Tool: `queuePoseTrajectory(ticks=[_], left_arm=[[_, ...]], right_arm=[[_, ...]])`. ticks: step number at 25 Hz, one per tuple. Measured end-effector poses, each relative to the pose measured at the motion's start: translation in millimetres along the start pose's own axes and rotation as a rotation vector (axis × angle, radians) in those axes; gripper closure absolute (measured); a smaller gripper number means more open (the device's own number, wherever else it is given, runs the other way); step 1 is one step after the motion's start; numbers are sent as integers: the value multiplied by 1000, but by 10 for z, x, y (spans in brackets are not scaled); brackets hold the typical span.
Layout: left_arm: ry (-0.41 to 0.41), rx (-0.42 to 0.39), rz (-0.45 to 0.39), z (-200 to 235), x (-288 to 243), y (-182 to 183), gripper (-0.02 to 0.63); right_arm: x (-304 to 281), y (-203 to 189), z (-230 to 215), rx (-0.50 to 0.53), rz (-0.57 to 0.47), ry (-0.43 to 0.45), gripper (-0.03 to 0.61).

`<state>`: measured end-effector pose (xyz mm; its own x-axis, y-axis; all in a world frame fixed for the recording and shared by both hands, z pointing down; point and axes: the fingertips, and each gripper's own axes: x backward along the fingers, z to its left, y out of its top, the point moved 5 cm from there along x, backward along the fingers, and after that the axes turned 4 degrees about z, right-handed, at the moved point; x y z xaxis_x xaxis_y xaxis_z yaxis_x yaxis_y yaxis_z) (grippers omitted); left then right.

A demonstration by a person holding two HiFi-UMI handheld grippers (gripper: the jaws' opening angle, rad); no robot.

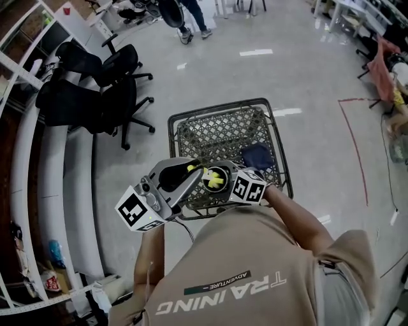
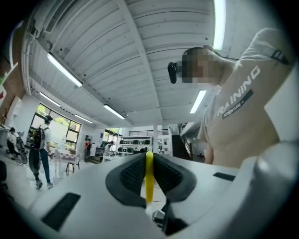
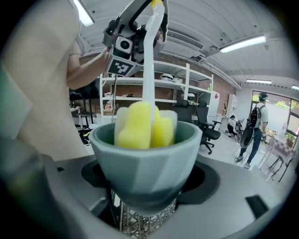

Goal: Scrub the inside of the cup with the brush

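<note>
A pale green faceted cup (image 3: 145,161) is clamped between the jaws of my right gripper (image 3: 147,179), held above a wire basket. The brush's yellow sponge head (image 3: 142,123) sits inside the cup, its white handle (image 3: 148,56) rising to my left gripper (image 3: 140,18). In the left gripper view the yellow end of the handle (image 2: 149,175) is pinched between the dark pads (image 2: 133,175) of my left gripper (image 2: 149,179). From the head view, the cup (image 1: 215,179) with the yellow sponge shows between the two grippers, the left (image 1: 182,180) and the right (image 1: 233,184).
A wire mesh basket (image 1: 226,137) stands on the floor under the cup, with a dark cloth (image 1: 258,156) in it. Black office chairs (image 1: 95,86) and white shelving (image 1: 25,159) are to the left. A person walks at the far side (image 1: 188,19).
</note>
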<state>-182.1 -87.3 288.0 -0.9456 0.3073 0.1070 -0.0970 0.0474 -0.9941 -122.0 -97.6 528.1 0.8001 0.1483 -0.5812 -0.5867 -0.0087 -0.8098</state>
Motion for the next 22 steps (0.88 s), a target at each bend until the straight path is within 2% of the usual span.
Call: queuePoseTrajectory(ticks=[5, 7, 12, 17, 22], left_arm=[[-195, 53, -10, -75, -77, -40, 561], [-243, 83, -24, -80, -116, -79, 561], [-241, 102, -59, -132, -125, -104, 561], [-274, 117, -101, -150, -21, -1, 561], [-221, 119, -140, -70, 155, 90, 561]], right_arm=[[-5, 87, 24, 22, 7, 25, 175], [-28, 109, 36, 32, 14, 33, 175], [-58, 9, 25, -32, 11, 29, 175], [-68, -165, 19, -48, 55, 21, 175], [-35, -265, -29, -67, 53, 11, 175]])
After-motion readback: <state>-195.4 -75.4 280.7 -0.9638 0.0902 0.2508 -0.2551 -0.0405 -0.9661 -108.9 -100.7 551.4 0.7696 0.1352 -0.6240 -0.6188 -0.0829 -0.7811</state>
